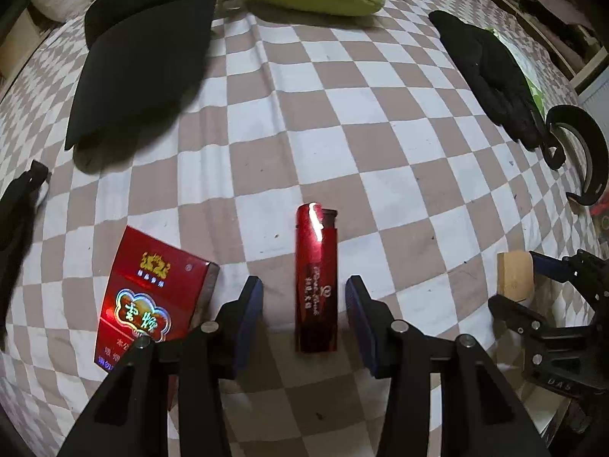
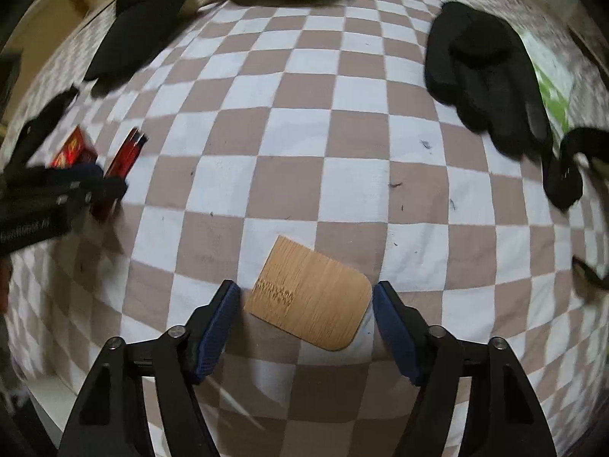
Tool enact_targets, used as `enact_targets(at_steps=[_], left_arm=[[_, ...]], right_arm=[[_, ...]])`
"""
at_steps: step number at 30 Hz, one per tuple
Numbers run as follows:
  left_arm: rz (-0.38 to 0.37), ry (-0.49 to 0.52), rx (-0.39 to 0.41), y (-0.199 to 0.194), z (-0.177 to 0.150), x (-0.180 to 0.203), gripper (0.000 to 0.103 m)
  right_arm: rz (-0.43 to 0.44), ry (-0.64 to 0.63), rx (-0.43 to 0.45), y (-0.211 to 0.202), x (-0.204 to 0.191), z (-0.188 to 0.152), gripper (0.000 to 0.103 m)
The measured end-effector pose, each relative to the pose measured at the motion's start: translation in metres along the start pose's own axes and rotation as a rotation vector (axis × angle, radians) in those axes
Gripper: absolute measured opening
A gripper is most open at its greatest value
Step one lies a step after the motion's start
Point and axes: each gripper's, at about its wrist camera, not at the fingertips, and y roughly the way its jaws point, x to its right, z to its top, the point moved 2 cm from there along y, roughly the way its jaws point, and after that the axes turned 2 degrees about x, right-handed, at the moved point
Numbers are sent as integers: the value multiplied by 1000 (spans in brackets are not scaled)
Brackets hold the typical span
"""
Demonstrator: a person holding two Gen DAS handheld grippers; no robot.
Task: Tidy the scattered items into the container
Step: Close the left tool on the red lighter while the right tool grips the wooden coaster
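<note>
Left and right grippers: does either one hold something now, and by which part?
Nothing is held yet. The left gripper has its pads on both sides of the red lighter, with gaps. The right gripper stands around the wooden piece, not visibly pressing it.

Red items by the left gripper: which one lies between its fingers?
The lighter, slim and glossy, lying lengthwise between the left gripper's open fingers, untouched. The flat cigarette pack lies outside them, to their left.

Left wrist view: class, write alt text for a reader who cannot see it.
A red lighter lies on a checked bedsheet between the open jaws of the left gripper, untouched. A red cigarette pack lies left of it, a black visor beyond.
</note>
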Motion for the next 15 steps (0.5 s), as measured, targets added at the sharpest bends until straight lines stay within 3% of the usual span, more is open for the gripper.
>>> enact_targets(at_steps=[1, 9, 15], left_arm=[[-3, 6, 0, 0, 0, 1, 32], [-17, 51, -12, -2, -3, 9, 31], [-60, 55, -24, -3, -4, 10, 31]], right_arm=[[0, -16, -1, -1, -1, 0, 65], [27, -30, -51, -8, 15, -7, 65], [197, 152, -119, -15, 37, -15, 65]])
